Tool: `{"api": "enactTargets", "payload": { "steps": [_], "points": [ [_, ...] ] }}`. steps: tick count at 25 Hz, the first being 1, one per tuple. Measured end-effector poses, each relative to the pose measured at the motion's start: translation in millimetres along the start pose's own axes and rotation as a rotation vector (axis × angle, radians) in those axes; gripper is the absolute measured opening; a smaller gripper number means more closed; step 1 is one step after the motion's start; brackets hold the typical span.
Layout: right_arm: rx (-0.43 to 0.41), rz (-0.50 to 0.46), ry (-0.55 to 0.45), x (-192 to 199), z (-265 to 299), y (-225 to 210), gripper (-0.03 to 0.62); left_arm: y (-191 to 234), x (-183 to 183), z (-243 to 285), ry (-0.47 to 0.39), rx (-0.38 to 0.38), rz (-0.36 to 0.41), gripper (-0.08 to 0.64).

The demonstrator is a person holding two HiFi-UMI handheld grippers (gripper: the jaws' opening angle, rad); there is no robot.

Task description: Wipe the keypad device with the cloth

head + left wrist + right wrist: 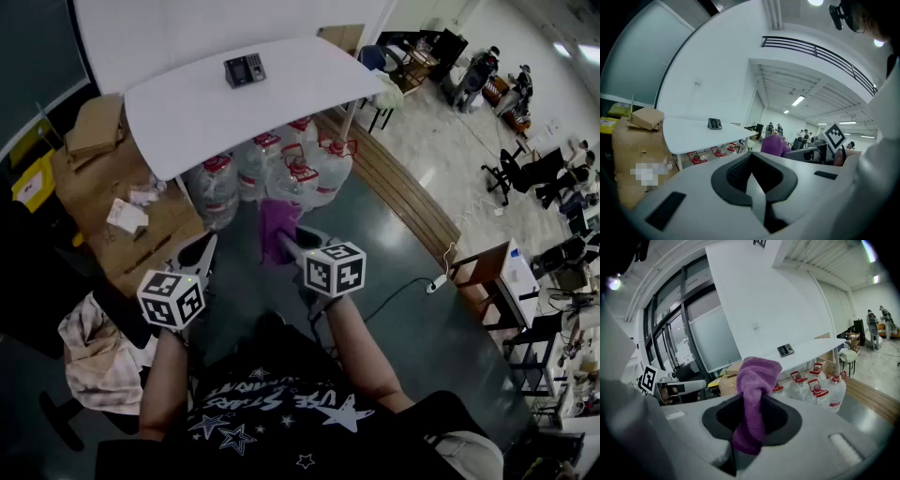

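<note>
Purple cloth (755, 380), 1, in right gripper (751, 420); 1 keypad device (245, 69) on table (187, 117)

On the white table (187, 112) only the keypad device (245, 69) stands, near the far edge — the top around it is free. Below, water bottles (272, 169) fill the space under the table, and cardboard boxes (155, 220) crowd its left end. The floor (403, 234) before the table is open, with a cable (403, 289) at the right. Over it hang the left gripper (208, 246), jaws together, and the right gripper (286, 244), closed on the cloth (277, 220) — both well apart from the table.
</note>
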State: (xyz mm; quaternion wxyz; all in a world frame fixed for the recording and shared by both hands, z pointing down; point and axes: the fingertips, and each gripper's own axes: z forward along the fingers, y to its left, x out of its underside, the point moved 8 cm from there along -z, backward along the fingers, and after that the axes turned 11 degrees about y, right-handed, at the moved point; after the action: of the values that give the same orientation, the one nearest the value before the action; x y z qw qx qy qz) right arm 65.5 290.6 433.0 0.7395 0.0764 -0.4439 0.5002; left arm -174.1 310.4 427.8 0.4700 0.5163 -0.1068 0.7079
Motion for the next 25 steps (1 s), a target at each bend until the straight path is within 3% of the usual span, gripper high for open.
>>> {"api": "enactTargets", "payload": {
  "steps": [13, 25],
  "points": [
    [0.011, -0.036, 0.028, 3, -1, 12, 0.098, 2, 2, -12, -0.01, -0.005, 0.005, 0.009],
    [0.027, -0.018, 0.013, 22, -10, 24, 0.098, 6, 27, -30, -0.011, -0.02, -0.034, 0.009]
  ]
}}
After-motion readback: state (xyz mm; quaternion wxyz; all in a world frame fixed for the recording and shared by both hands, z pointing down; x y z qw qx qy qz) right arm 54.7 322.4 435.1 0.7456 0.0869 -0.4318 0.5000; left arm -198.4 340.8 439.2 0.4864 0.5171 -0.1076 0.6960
